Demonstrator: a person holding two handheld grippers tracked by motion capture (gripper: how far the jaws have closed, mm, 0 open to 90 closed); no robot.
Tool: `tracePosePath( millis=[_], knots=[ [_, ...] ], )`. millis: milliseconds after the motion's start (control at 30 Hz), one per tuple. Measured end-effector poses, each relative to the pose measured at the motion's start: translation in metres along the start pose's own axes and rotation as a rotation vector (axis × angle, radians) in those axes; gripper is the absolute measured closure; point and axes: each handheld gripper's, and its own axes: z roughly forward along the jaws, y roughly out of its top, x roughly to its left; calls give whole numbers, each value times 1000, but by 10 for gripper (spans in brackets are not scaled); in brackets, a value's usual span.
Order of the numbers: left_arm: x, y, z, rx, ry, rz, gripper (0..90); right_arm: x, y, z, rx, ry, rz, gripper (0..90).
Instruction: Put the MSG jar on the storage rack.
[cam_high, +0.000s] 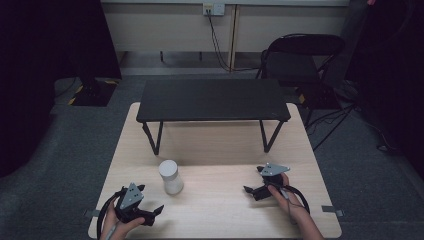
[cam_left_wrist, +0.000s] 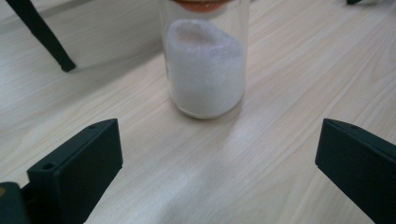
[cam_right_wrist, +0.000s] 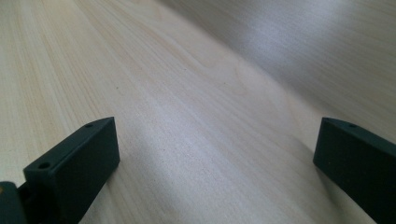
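A clear glass jar (cam_left_wrist: 205, 70) holding white grains stands upright on the wooden table (cam_left_wrist: 289, 60), with an orange-brown lid at its top edge. From above, the jar (cam_high: 171, 176) looks white and sits left of the table's centre. My left gripper (cam_left_wrist: 218, 140) is open, pointing at the jar from a short distance without touching it. In the high view, the left gripper (cam_high: 151, 199) lies near the front left, below and left of the jar. My right gripper (cam_high: 253, 179) is open at the front right. The right gripper (cam_right_wrist: 215, 140) has only bare wood between its jaws.
A low black stand (cam_high: 212, 99) on thin angled legs spans the back of the table (cam_high: 220, 215); one leg (cam_left_wrist: 42, 35) shows left of the jar. A black chair (cam_high: 305, 55) and cables sit behind the table on grey carpet.
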Motion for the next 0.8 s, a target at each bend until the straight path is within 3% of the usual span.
tracePosePath(
  millis=[500,667,800],
  knots=[
    [2,0,0,-7,-11,-8,0,0,0,0,0,0,0,0],
    [1,4,1,-2,-17,7,0,0,0,0,0,0,0,0],
    [-1,7,4,-22,-17,6,0,0,0,0,0,0,0,0]
  ],
)
